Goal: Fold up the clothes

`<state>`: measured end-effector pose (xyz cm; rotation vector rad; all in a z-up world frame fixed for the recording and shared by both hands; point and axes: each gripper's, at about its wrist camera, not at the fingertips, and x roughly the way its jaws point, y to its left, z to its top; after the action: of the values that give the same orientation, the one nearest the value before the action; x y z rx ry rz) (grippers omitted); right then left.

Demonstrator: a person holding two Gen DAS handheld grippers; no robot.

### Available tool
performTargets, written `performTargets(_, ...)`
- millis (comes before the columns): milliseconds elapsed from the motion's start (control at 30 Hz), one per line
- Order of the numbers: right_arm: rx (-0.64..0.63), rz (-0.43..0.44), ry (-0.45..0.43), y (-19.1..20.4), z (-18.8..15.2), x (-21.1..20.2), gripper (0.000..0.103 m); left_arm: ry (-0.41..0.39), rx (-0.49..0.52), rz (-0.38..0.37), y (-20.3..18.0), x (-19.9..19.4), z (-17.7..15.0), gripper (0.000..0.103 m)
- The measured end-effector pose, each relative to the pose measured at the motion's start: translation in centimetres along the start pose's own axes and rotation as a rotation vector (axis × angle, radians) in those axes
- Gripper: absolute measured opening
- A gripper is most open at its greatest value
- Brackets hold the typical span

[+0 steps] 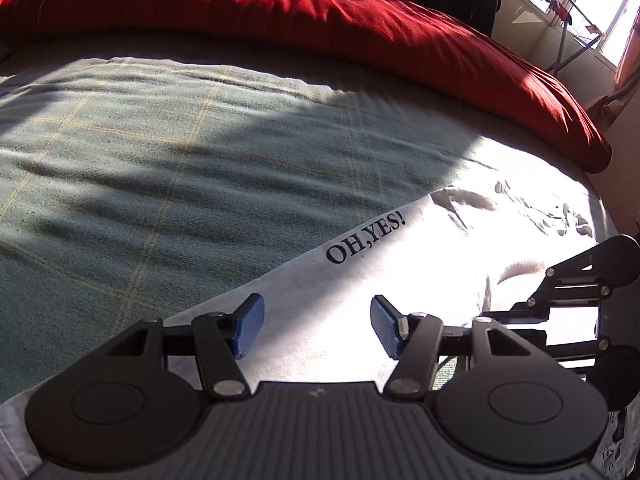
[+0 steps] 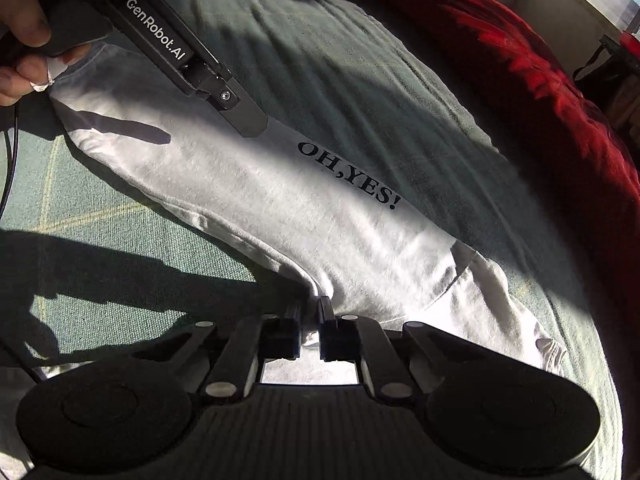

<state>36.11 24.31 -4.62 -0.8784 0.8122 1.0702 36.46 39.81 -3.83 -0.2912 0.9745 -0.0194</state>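
Closed tight, the right gripper (image 2: pixel 309 320) pinches the near edge of the white T-shirt (image 2: pixel 256 200), which lies flat on the green checked bed cover (image 2: pixel 100 208). Over the shirt, the left gripper (image 1: pixel 316 326) hovers with jaws half apart and nothing between them. Behind lies a red duvet (image 1: pixel 360 32).

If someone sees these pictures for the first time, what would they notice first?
First, the white T-shirt printed "OH,YES!", lying in bright sun on the green checked bedspread. Behind it, along the far side of the bed, lies a bright red duvet. The right tool is shut on the shirt's near edge.
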Motion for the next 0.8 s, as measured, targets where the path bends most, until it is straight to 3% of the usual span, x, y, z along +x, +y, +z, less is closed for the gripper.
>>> performTargets(167, -0.075, 0.032, 0.036, 0.2, -0.5, -0.3, 0.011, 0.007, 0.057, -0.005, -0.7, 0.1, 0.2, 0.059)
performTargets(233, -0.07, 0.026, 0.036, 0.4, -0.3, -0.5, 0.011, 0.007, 0.125, -0.015, -1.7, 0.2, 0.2, 0.059)
performTargets(300, -0.004, 0.038, 0.018, -0.1, 0.1, -1.1, 0.013, 0.014, 0.208, -0.009, -2.6, 0.5, 0.0, 0.06)
performTargets(400, 0.135, 0.053, -0.021, -1.3, 0.3, -2.0, 0.032, 0.067, 0.319, 0.103, -2.7, 1.5, -1.3, 0.06)
performTargets(467, 0.254, 0.025, -0.039, -2.5, 0.0, -2.2, 0.037, 0.072, 0.37, 0.164, -2.2, 1.3, -2.1, 0.061)
performTargets(533, 0.375, -0.006, -0.034, -3.8, -0.4, -1.6, 0.05, 0.089, 0.352, 0.173, -1.2, 0.7, -2.5, 0.062)
performTargets(633, 0.541, -0.012, -0.024, -5.6, -0.9, 0.4, 0.054, 0.111, 0.308, 0.18, 0.2, 0.2, -2.7, 0.062)
performTargets(667, 0.586, 0.008, -0.013, -5.9, -0.9, 1.0, 0.055, 0.112, 0.309, 0.186, 0.3, 0.1, -2.7, 0.062)
performTargets(733, 0.649, 0.075, -0.014, -5.6, -0.9, 1.4, 0.07, 0.109, 0.314, 0.199, 0.3, 0.0, -2.7, 0.062)
performTargets(800, 0.659, 0.142, -0.032, -4.7, -1.1, 0.4, 0.075, 0.088, 0.32, 0.201, -0.1, -0.2, -2.3, 0.06)
